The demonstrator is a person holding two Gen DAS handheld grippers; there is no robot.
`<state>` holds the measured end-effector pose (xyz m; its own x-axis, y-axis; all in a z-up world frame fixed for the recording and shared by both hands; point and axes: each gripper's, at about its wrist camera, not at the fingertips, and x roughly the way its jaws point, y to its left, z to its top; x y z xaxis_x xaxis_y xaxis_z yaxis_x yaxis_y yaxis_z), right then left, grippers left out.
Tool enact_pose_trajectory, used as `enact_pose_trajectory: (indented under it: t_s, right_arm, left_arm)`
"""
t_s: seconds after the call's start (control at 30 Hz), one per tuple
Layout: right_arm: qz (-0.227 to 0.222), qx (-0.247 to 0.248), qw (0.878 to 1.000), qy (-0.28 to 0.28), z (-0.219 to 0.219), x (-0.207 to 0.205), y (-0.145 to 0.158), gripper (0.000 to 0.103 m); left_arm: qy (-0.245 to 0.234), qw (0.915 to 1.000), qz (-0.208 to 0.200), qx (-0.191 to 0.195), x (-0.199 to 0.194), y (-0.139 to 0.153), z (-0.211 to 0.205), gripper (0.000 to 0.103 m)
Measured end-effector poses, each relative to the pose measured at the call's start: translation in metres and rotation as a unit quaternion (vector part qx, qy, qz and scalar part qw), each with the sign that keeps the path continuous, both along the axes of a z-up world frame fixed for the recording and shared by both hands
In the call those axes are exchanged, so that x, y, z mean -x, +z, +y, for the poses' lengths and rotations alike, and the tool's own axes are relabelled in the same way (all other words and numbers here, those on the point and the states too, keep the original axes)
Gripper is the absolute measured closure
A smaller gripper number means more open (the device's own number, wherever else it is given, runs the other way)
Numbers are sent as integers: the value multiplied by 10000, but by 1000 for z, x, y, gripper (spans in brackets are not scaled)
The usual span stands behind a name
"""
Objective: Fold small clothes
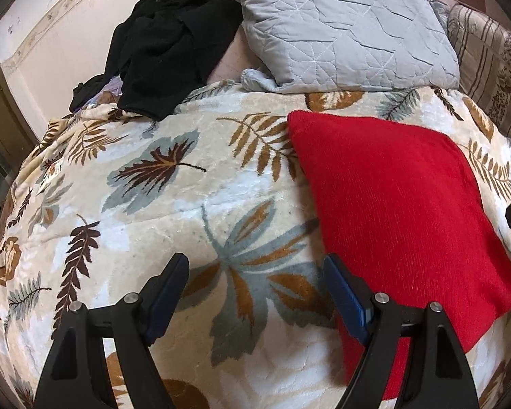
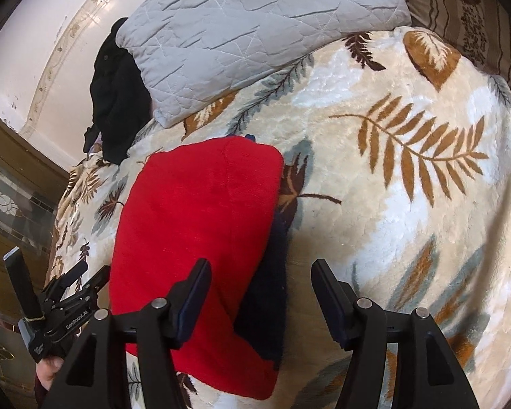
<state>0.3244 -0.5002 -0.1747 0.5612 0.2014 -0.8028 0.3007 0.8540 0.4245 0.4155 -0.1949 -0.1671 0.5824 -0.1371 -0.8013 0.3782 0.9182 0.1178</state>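
Observation:
A folded red knit garment lies flat on the leaf-patterned blanket. In the right wrist view the red garment rests partly over a dark navy garment. My left gripper is open and empty, hovering over the blanket just left of the red garment's near edge. My right gripper is open and empty above the near right edge of the red and navy garments. The left gripper also shows in the right wrist view at the far left.
A grey quilted pillow lies at the head of the bed. A heap of black clothes sits to its left. A striped brown cover is at the far right. A white wall runs behind.

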Motion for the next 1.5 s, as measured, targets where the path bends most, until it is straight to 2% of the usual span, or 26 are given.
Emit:
enact_pose_trajectory:
  t_s: [0.6, 1.5]
  right_arm:
    - [-311, -62, 9993, 215, 15, -7, 8, 36]
    - [-221, -148, 9984, 503, 45, -27, 0, 36]
  left_arm:
    - [14, 9997, -100, 241, 2, 15, 2, 22]
    - [-69, 9994, -219, 257, 6, 19, -4, 21]
